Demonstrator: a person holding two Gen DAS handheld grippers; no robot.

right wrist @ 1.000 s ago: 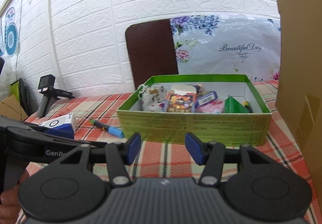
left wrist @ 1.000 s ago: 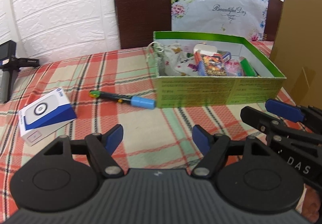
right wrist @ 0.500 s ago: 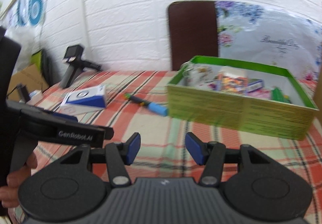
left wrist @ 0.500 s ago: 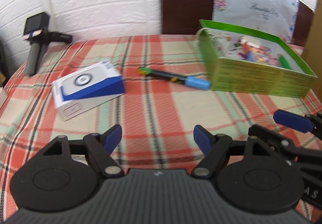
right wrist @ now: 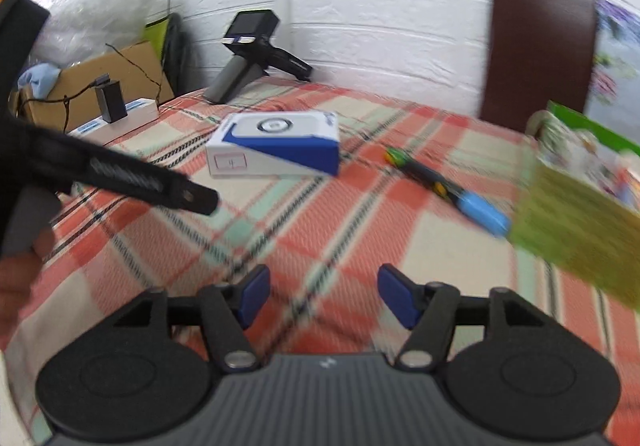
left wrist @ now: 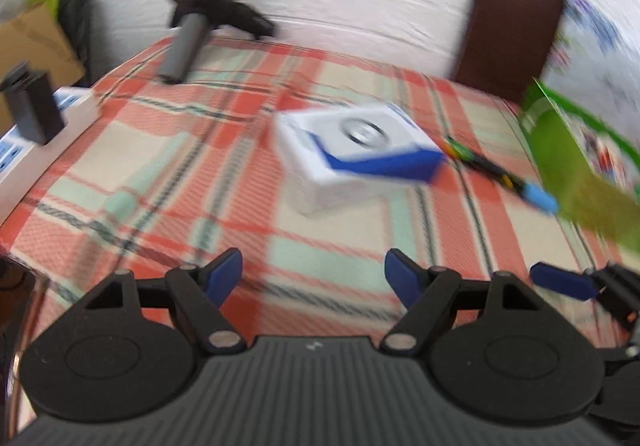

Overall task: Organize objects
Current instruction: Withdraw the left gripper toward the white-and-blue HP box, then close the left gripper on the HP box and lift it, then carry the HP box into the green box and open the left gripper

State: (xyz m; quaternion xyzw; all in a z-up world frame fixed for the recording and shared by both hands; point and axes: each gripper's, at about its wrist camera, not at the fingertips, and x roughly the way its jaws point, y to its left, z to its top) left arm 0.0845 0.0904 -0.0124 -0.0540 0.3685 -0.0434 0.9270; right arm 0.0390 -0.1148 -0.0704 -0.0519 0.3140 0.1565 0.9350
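Both tongs open, empty; right tongs (right wrist: 322,296) just widened. Left tongs (left wrist: 314,278): straddle white box (left wrist: 360,153) left of green box (left wrist: 576,165), squeeze square.

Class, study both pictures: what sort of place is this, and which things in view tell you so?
Probably a room in a home, used for recording: a table under a checked tablecloth, a brown chair against a white brick-pattern wall, and household clutter, cardboard box and power strip, alongside.
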